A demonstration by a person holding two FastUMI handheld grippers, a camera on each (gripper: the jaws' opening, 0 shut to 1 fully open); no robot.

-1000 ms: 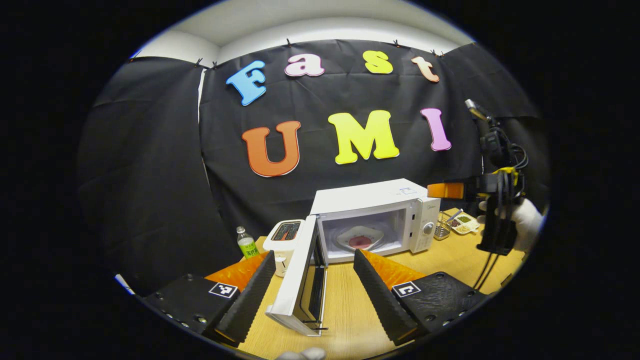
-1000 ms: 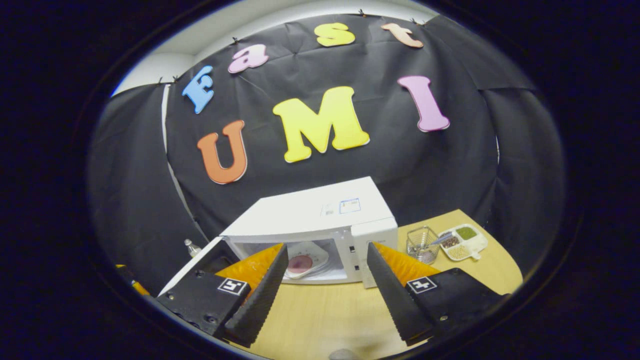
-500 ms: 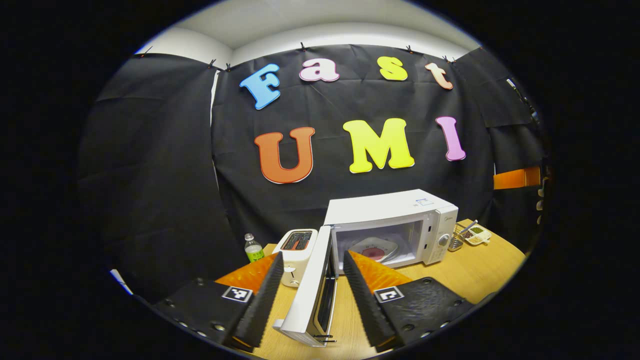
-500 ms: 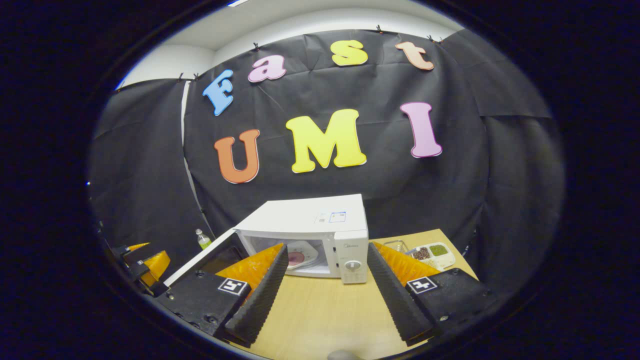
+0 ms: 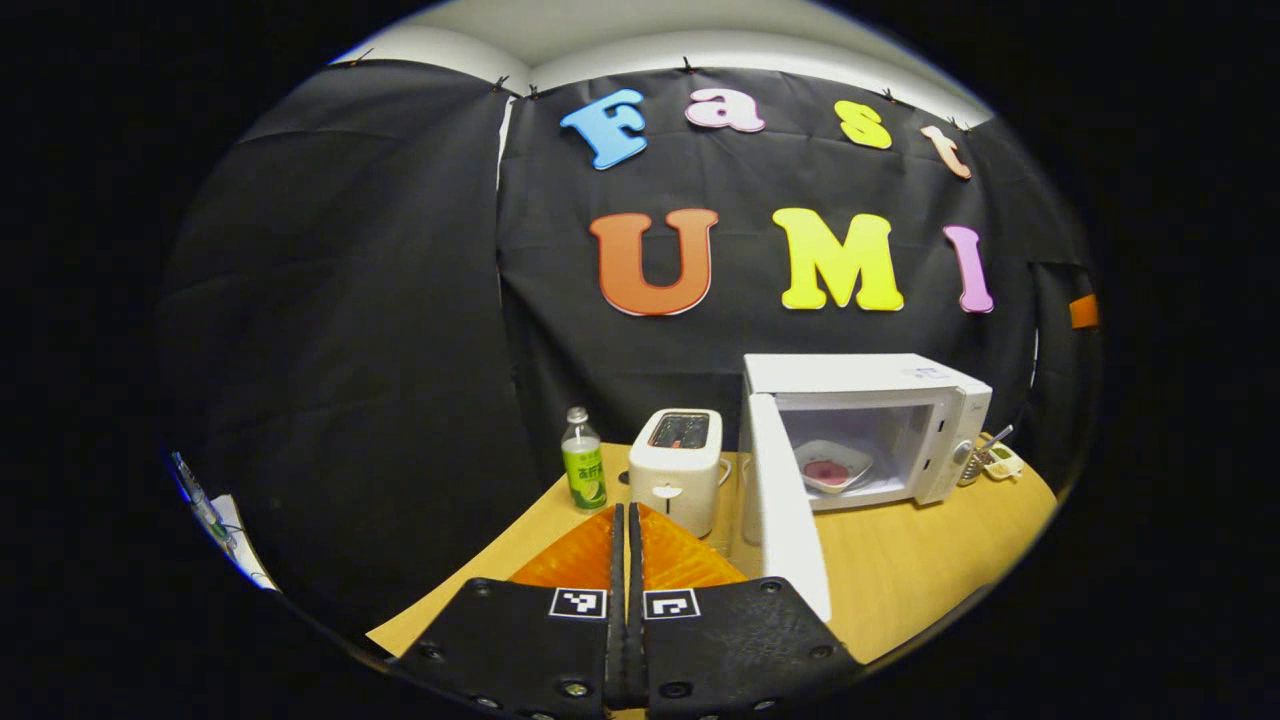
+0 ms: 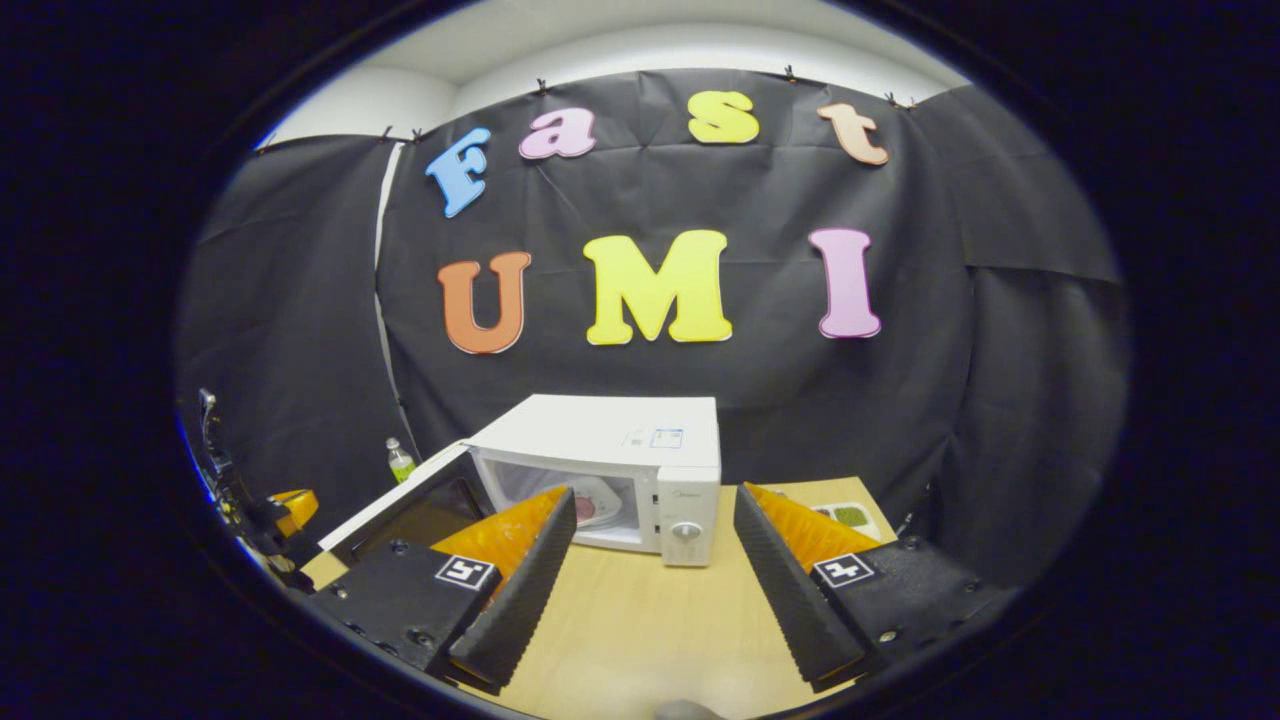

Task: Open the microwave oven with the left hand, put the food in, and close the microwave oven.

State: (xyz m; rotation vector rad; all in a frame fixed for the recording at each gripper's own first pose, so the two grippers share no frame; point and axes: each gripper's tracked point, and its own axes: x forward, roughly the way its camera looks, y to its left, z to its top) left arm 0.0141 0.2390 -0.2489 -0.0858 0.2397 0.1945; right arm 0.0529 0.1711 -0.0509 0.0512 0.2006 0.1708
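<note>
The white microwave stands on the wooden table with its door swung wide open. Inside lies a white plate with pink food. My left gripper is shut with nothing between its fingers, low over the table to the left of the door's outer face and clear of it. In the right gripper view the microwave sits ahead, its door open to the left and the plate partly hidden behind a finger. My right gripper is open and holds nothing, well back from the oven.
A white toaster and a green-labelled bottle stand left of the microwave. A small divided tray with a wire basket lies to its right. The wooden table spreads in front. The left gripper shows at the far left.
My left gripper's fingers have come together, and it has swung left, from straddling the door's edge to its outer side. My right gripper has drawn back from the microwave.
</note>
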